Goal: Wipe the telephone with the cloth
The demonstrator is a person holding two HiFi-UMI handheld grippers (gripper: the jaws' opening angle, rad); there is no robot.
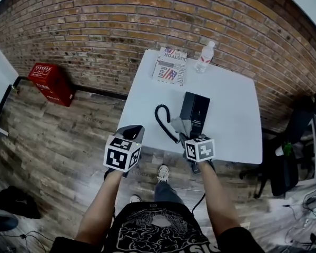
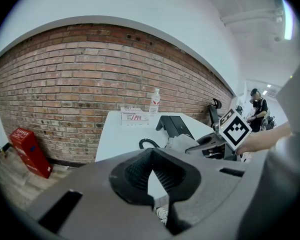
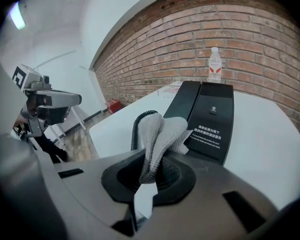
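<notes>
Grey cloth (image 3: 157, 134) hangs pinched in the right gripper (image 3: 151, 161) at the near end of the black telephone (image 3: 210, 119) on the table (image 1: 237, 115), while the left gripper (image 2: 153, 151) is closed on nothing, so wiping looks to be in hand, and any further stroke needs the cloth pressed along the casing.

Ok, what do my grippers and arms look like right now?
Both the left gripper and right gripper have grey bodies, black ribbed pads, and a white cube with black square markers. The person wears a black printed T-shirt.

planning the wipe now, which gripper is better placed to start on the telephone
Right. The right gripper is shut on the cloth, close by the telephone; the left gripper is shut, empty and farther from it.
</notes>
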